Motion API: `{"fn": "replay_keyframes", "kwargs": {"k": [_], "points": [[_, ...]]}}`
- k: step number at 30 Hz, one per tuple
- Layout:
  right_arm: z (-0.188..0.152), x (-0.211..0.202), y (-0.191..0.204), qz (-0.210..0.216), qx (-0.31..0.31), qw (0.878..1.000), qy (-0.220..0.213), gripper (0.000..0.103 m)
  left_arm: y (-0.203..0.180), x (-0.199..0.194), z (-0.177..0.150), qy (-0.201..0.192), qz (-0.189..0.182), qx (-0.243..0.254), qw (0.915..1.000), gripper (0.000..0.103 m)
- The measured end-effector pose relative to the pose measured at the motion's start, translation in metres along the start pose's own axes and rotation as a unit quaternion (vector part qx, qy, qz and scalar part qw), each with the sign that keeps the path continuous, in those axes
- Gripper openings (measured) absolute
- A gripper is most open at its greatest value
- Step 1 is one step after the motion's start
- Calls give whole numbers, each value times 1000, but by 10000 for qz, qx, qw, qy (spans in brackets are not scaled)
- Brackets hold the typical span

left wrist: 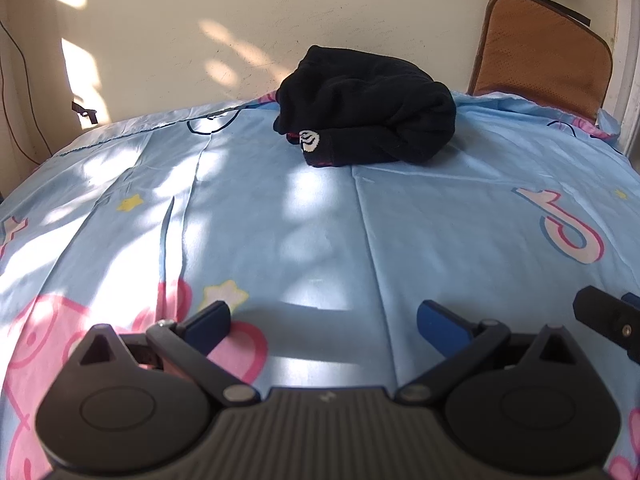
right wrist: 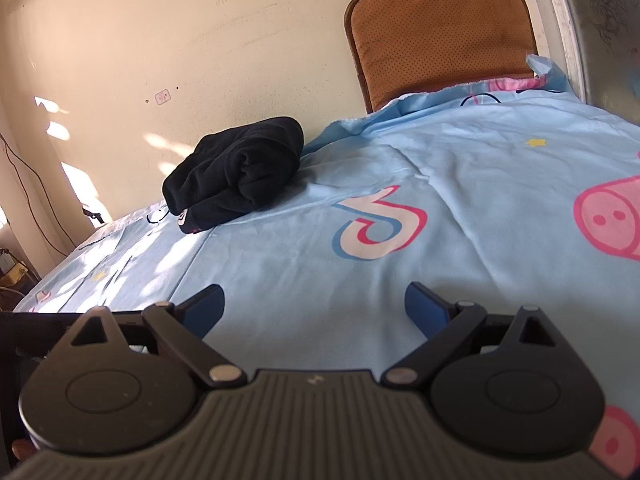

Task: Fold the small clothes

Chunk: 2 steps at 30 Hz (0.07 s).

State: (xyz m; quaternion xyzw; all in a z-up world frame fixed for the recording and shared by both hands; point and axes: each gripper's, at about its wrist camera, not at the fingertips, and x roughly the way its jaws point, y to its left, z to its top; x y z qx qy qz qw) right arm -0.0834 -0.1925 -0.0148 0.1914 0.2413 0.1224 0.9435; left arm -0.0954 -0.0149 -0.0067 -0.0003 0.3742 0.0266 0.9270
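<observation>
Left gripper (left wrist: 324,322) spread wide, holding nothing, above light-blue cartoon bedsheet (left wrist: 280,220), right gripper (right wrist: 314,306) likewise wide and empty, folded black garment (left wrist: 366,108) well ahead near wall (left wrist: 160,40)

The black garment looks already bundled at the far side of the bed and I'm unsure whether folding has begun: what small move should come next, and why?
Probably bring both grippers forward toward the black garment. It lies bunched on the blue sheet near the wall, untouched. The left gripper and right gripper are open, empty and well short of it.
</observation>
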Motion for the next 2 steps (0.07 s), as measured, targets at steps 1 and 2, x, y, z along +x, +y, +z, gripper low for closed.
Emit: {"fn": "replay_keyframes", "kwargs": {"k": [1, 2], "points": [[0, 0, 0, 4, 6, 10000, -2, 98, -1, -1, 0, -5, 13, 11, 10000, 103], [0, 0, 0, 6, 12, 10000, -4, 98, -3, -3, -1, -28, 42, 47, 10000, 103]]}}
